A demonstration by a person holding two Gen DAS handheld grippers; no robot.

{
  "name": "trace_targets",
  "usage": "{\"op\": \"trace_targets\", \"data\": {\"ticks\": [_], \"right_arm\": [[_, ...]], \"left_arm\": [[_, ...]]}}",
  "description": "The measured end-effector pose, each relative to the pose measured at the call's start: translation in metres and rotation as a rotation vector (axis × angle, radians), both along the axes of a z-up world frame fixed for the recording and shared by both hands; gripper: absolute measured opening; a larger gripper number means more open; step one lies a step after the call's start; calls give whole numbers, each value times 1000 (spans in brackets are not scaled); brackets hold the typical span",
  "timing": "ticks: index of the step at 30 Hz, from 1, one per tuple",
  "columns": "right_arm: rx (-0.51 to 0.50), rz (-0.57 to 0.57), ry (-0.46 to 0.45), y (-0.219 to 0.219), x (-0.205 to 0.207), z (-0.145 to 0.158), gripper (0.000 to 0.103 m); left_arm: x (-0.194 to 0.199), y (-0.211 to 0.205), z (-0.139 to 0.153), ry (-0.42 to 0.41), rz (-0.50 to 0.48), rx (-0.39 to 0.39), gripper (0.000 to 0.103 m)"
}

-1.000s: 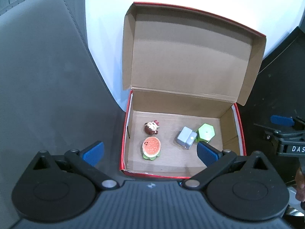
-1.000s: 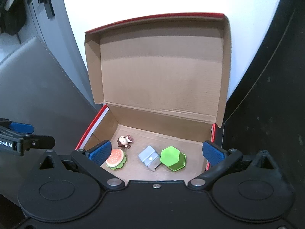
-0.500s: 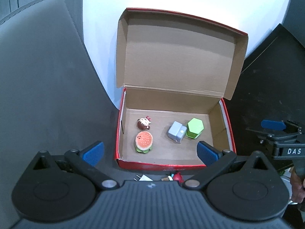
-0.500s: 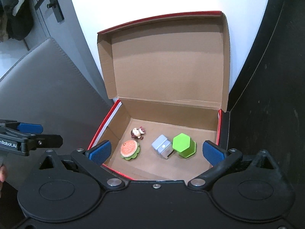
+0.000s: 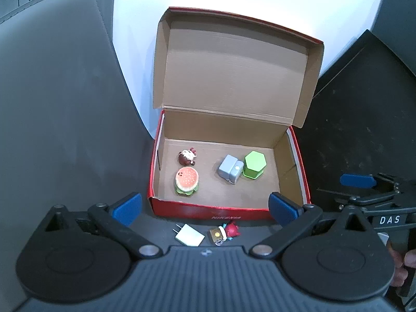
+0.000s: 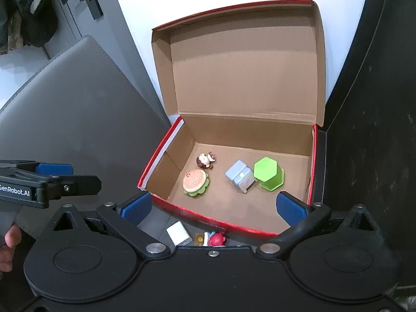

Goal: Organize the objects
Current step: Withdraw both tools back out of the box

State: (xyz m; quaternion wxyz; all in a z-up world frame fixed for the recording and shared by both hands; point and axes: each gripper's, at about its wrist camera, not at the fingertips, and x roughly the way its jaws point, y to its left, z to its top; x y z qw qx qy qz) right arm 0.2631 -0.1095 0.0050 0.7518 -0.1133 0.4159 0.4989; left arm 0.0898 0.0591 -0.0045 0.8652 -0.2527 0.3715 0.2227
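A red cardboard box (image 5: 208, 212) (image 6: 234, 227) stands with its lid up. Inside lie a burger toy (image 5: 186, 180) (image 6: 195, 182), a small brown figurine (image 5: 187, 156) (image 6: 205, 160), a grey-blue block (image 5: 230, 169) (image 6: 240, 176) and a green hexagonal piece (image 5: 254, 163) (image 6: 267, 173). On the dark surface in front of the box rest a white charger plug (image 5: 189, 238) (image 6: 178, 233) and a small red toy (image 5: 226, 232) (image 6: 215, 239). My left gripper (image 5: 204, 206) is open and empty before the box front. My right gripper (image 6: 213, 206) is open and empty too, its fingers astride the near edge.
A grey padded chair back (image 5: 57, 109) (image 6: 78, 109) fills the left side. A black surface (image 5: 364, 104) (image 6: 369, 130) lies to the right. A white wall stands behind the box. Each gripper shows at the edge of the other's view, with a person's hand (image 6: 7, 247) holding it.
Both grippers have pulled back and up from the box. The box looks smaller, and the white plug and red toy in front of it have come into view.
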Motion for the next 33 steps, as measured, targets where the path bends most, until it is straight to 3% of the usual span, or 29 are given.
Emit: {"op": "trace_targets", "data": {"ticks": [8,17,23,33], "right_arm": [[2,-3,25,-10,-10,-6,103],[-50,-16,40,-10,-19,-21,103],[-23,-66,36,-14,-23,-25,103],[-58,-107,93,-20,-30,-44,103]], "left_arm": [[-10,-11,-1,11,-33,29,103],[-22,-17,-14,27,-25,12,103],[-27,-20,-21,42,-30,0,103],[-35,-28,-33,67,-36,-1,103]]}}
